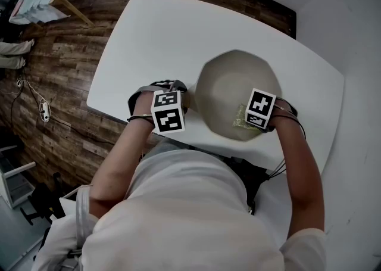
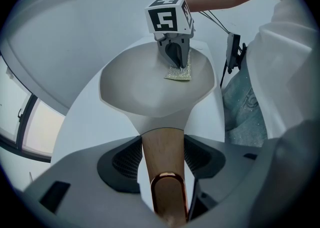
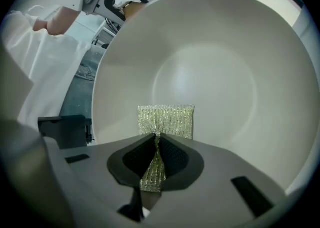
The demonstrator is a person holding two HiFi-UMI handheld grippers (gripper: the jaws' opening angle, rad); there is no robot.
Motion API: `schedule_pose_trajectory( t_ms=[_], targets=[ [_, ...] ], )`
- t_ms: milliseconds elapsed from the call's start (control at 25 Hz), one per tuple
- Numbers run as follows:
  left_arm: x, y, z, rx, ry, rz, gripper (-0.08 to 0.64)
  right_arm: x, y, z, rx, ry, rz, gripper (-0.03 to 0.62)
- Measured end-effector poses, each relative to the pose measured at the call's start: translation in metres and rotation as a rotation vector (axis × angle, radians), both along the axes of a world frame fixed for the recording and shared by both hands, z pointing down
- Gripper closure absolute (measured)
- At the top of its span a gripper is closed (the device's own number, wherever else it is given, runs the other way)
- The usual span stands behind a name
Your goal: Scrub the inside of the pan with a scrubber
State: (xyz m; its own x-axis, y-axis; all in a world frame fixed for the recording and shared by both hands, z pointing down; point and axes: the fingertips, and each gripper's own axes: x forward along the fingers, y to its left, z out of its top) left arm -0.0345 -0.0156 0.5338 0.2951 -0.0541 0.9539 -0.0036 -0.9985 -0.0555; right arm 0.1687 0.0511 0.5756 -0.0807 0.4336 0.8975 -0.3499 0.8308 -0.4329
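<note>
White table: one pan, one scrubber

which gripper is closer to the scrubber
Right. The right gripper is shut on the scrubber inside the pan; the left gripper is across the pan, shut on its handle.
</note>
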Motion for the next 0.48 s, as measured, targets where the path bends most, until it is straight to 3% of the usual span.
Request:
schedule_pose_trajectory(
  t_ms=[200,480],
  targets=[
    [-0.001,-0.002,-0.001,-0.004,0.003,-0.004,0.304,0.018,-0.016,0.003,0.082,0.127,-0.087,0.551],
    [0.0,-0.003,0.0,-0.009,0.008,-0.008,0.304,0.032,-0.045,0.011,0.219,0.209,-0.112,0.551]
  ],
)
